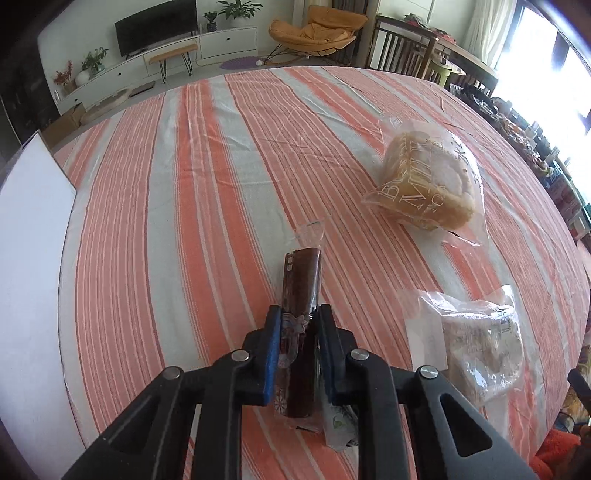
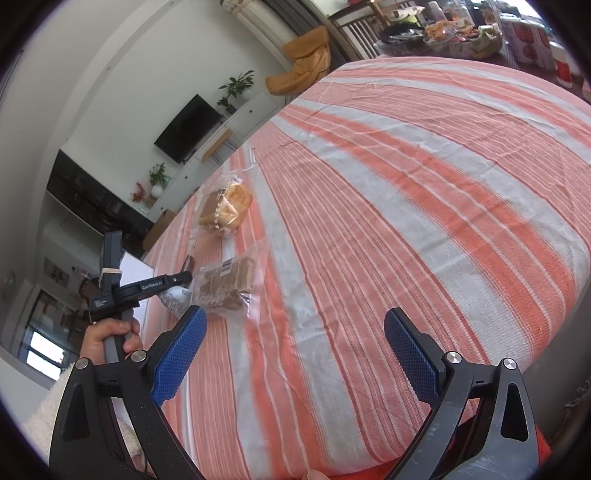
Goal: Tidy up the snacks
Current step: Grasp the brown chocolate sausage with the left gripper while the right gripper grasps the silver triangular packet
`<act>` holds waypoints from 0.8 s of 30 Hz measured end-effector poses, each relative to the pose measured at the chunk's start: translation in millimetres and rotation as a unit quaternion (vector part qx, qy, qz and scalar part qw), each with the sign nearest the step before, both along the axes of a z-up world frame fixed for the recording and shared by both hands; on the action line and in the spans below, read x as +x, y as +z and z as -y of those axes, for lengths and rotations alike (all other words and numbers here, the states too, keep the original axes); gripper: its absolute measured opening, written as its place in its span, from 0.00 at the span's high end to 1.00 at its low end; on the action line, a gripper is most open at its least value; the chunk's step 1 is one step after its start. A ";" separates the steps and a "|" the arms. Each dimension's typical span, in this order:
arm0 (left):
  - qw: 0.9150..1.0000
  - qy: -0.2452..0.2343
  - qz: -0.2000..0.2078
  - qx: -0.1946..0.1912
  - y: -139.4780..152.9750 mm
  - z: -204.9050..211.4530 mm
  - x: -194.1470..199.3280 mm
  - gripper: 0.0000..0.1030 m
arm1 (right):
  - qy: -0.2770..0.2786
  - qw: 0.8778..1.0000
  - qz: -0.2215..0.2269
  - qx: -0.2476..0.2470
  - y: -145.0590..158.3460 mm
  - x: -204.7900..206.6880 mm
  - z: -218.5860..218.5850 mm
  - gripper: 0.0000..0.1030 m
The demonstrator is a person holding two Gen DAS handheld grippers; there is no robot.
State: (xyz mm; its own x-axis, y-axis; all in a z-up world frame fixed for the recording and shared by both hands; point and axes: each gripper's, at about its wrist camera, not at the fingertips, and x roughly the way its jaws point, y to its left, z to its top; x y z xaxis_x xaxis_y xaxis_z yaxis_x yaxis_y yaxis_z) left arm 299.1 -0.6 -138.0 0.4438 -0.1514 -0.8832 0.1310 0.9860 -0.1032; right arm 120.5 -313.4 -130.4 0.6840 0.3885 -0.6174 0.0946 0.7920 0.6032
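My left gripper is shut on a dark brown snack bar in a clear wrapper, which sticks out past the blue pads above the striped tablecloth. A bagged round bread lies further off to the right. A clear bag of pale biscuits lies near right. A small white packet shows under the gripper. In the right wrist view my right gripper stands open over bare cloth with nothing between its pads. There the left gripper, the bread and the biscuit bag sit at the left.
A white board lies along the table's left edge. A hand holds the left gripper's handle. A cluttered dining table and chairs stand beyond the far edge. The striped cloth spreads wide to the right.
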 end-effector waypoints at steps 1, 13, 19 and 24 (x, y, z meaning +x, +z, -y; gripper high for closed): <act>1.000 0.014 0.000 -0.008 0.3 -9.3 -14.8 0.82 | -0.001 1.000 -0.001 0.002 -0.6 -0.1 0.6 0.04; 0.993 0.066 0.050 -0.083 27.0 -61.6 -151.9 0.82 | 0.041 0.997 0.031 0.050 27.9 -11.6 -23.5 0.04; 0.985 0.066 0.100 -0.126 77.5 -78.4 -182.3 0.82 | 0.245 0.966 0.006 -0.077 43.8 20.5 -178.5 0.04; 0.977 0.070 0.130 -0.154 110.0 -97.2 -206.5 0.82 | 0.304 0.923 -0.017 -0.237 -6.4 63.6 -276.7 0.07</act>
